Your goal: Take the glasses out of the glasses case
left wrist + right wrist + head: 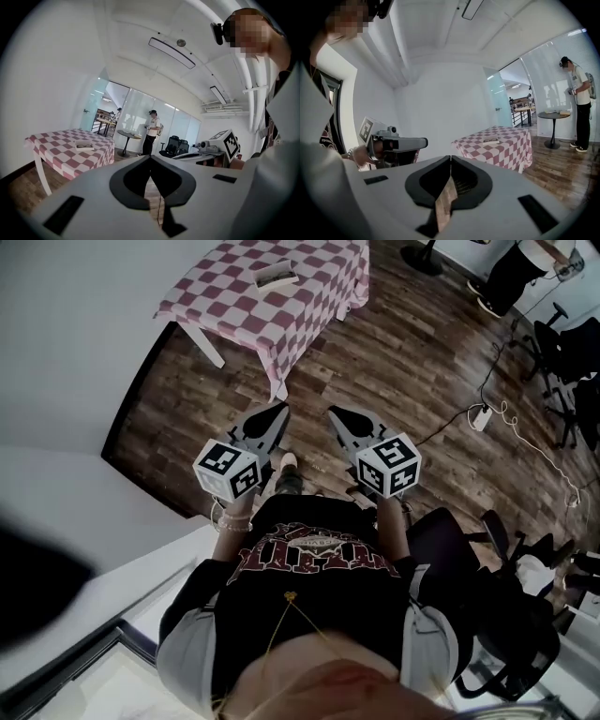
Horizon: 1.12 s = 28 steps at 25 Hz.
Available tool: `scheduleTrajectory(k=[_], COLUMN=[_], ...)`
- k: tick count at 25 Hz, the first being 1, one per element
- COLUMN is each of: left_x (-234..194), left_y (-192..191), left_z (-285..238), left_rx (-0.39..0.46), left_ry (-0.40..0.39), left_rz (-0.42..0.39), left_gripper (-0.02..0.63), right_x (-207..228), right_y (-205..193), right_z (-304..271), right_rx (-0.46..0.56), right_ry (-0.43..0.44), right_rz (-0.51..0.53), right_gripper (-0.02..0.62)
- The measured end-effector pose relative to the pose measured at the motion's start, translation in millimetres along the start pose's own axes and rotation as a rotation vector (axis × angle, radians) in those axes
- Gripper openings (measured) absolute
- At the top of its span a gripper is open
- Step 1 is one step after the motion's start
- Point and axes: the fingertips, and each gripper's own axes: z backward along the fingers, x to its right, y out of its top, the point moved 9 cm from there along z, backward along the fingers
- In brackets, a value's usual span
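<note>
Two hand-held grippers, the left gripper (278,411) and the right gripper (336,413), hang side by side at the person's waist. Each has its jaws pressed together on nothing. Well ahead of them, the glasses case (275,276) lies open on a table (309,306) draped in pink-and-white check, with what looks like a dark pair of glasses (85,146) resting inside. Wooden floor (394,362) separates table and grippers.
</note>
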Motion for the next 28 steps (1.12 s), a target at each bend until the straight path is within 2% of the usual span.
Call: scheduleTrajectory(k=[8,21,28], left_x=[-45,-126,-163], left_y=[25,52,74], left_z=[-28,-51,-55], left_rx=[-0.022,-0.046,-0.03], left_ry=[-0.057,-0.082,-0.081], left_rz=[-0.019,-0.027,-0.05], left_gripper=[-0.002,-0.002,-0.002], right_x=[19,47,56], right_y=[26,55,74], right_z=[-43,-118,-163], right_rx=[0.011,0.029,0.043], right_ry=[-0.014,-0.043,-0.049], right_rz=[0.005,-0.019,-0.017], right_gripper=[0.021,0.021,0.021])
